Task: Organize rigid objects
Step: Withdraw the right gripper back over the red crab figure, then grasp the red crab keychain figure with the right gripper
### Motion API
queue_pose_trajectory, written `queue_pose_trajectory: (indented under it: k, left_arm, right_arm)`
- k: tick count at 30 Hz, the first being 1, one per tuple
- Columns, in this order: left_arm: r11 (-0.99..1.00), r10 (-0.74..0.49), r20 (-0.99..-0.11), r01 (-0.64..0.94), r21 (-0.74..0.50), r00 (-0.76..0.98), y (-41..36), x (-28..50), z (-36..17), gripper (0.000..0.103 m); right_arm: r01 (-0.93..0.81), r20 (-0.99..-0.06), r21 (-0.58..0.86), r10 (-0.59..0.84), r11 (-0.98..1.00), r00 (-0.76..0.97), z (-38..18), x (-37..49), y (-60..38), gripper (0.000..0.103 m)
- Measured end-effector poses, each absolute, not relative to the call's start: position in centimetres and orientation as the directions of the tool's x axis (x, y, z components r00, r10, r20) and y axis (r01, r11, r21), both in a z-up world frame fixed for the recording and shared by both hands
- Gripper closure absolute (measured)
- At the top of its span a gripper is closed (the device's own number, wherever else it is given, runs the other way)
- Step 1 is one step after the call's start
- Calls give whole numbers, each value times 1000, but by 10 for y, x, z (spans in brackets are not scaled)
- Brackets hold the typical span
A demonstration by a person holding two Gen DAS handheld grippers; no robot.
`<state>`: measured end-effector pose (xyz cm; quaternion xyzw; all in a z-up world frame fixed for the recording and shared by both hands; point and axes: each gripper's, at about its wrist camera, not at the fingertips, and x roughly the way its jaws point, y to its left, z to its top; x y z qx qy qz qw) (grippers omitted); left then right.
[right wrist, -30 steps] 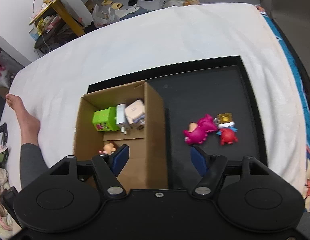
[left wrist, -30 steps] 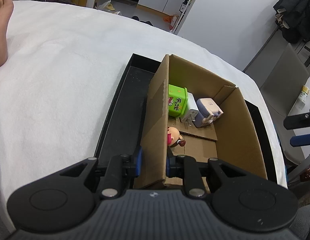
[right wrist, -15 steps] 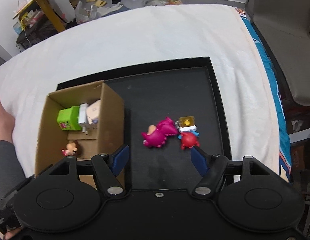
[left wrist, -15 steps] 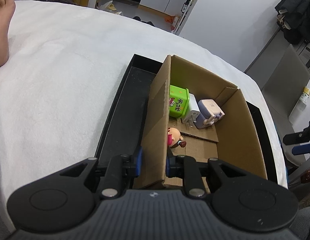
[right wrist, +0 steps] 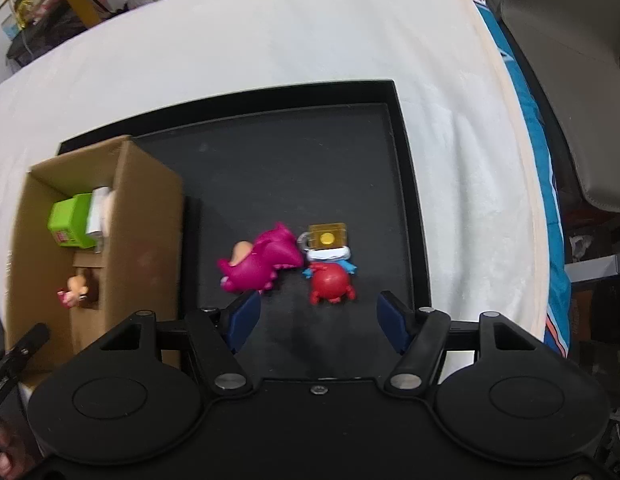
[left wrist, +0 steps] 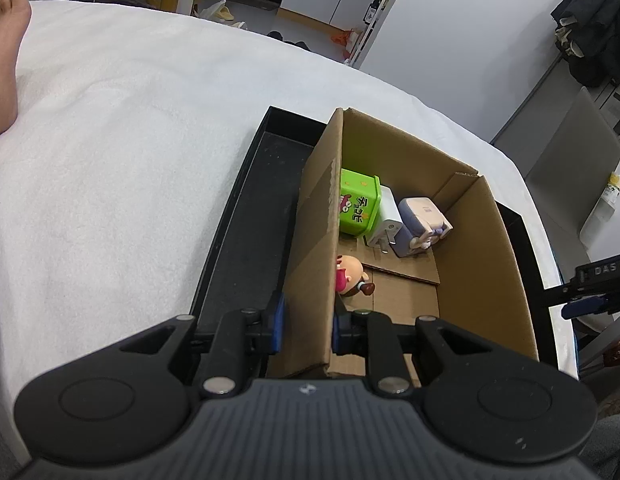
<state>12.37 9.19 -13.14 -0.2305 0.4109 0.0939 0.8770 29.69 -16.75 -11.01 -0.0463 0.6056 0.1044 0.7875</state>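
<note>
My left gripper (left wrist: pixel 306 324) is shut on the near left wall of the cardboard box (left wrist: pixel 314 240), which stands on a black tray (left wrist: pixel 246 232). Inside the box lie a green cube (left wrist: pixel 358 208), a white charger (left wrist: pixel 388 220), a pale purple charger (left wrist: pixel 420 220) and a small doll figure (left wrist: pixel 350 276). My right gripper (right wrist: pixel 318 320) is open just above the tray floor (right wrist: pixel 294 168), close in front of a magenta dinosaur toy (right wrist: pixel 262 260) and a red crab-like figure (right wrist: pixel 330 280) with a yellow block (right wrist: pixel 328 238) behind it. The box (right wrist: pixel 146 216) stands to their left.
The tray lies on a white blanket-covered bed (left wrist: pixel 110 152). A bare foot (left wrist: pixel 6 52) rests at the bed's far left. A grey chair (right wrist: pixel 570 80) stands beside the bed on the right. My right gripper's body (left wrist: pixel 598 280) shows at the left view's right edge.
My right gripper has moved right and down toward the magenta dinosaur and the red figure, staying open. My left gripper keeps its hold on the box wall.
</note>
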Motion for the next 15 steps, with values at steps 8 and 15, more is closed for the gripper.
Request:
queue_pose_trajectory:
  k: [8, 15]
  left_arm:
    - [879, -21, -768, -354, -320, 641, 92, 126, -133, 82]
    - [880, -19, -771, -356, -315, 636, 92, 128, -134, 82]
  right_arm:
    - [-261, -973, 24, 82, 965, 214, -132, 310, -160, 47]
    - [-271, -979, 14, 69, 962, 191, -147, 318, -153, 47]
